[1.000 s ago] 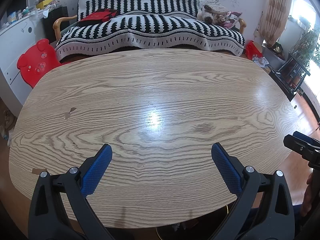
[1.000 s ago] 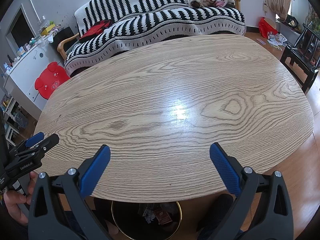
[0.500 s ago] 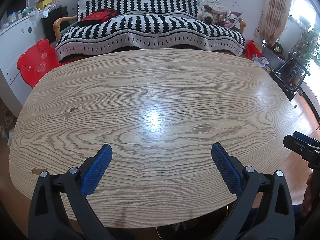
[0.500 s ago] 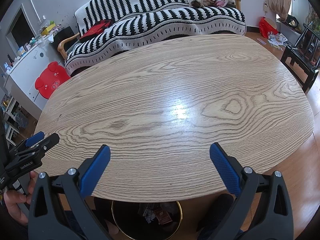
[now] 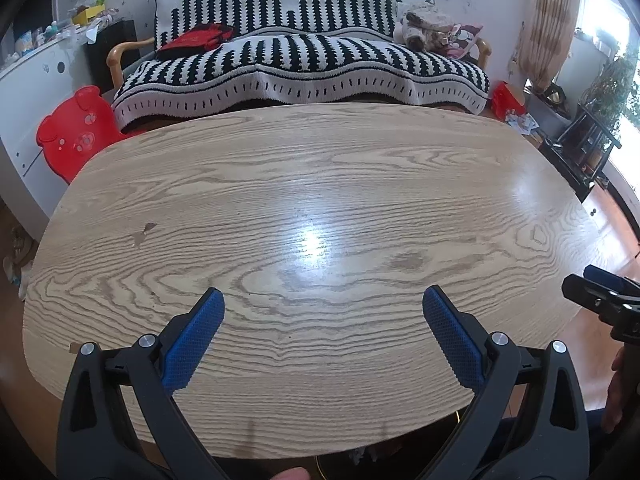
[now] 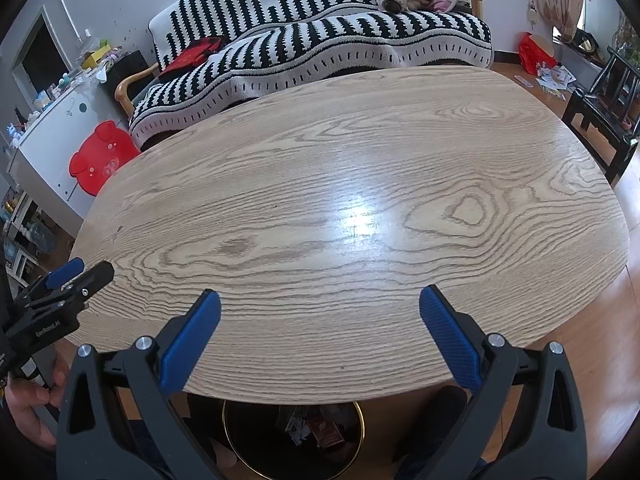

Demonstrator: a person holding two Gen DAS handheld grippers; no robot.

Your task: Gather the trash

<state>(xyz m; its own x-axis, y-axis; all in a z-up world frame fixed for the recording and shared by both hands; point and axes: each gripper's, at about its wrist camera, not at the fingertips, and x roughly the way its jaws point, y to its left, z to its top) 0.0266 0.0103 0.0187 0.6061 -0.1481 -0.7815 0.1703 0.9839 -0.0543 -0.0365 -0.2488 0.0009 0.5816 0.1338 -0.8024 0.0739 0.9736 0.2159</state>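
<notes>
Below, table (image 6: pixel 360 184) half-hides bin (image 6: pixel 294 436); left gripper (image 5: pixel 320 332), right gripper (image 6: pixel 318 330) gape, empty.

Place: a home living room.
Seating: a sofa (image 5: pixel 304 64) under a black-and-white striped throw, with clothes and cushions on it.
Furniture: an oval wooden table (image 5: pixel 312 208), a red bear-shaped child's stool (image 5: pixel 74 132).
Window side: curtain (image 5: pixel 554 20) and houseplants (image 5: pixel 612 80).

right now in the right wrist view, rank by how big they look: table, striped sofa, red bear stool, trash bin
1. table
2. striped sofa
3. trash bin, partly hidden under the table and nearest the camera, so unsure
4. red bear stool
</notes>
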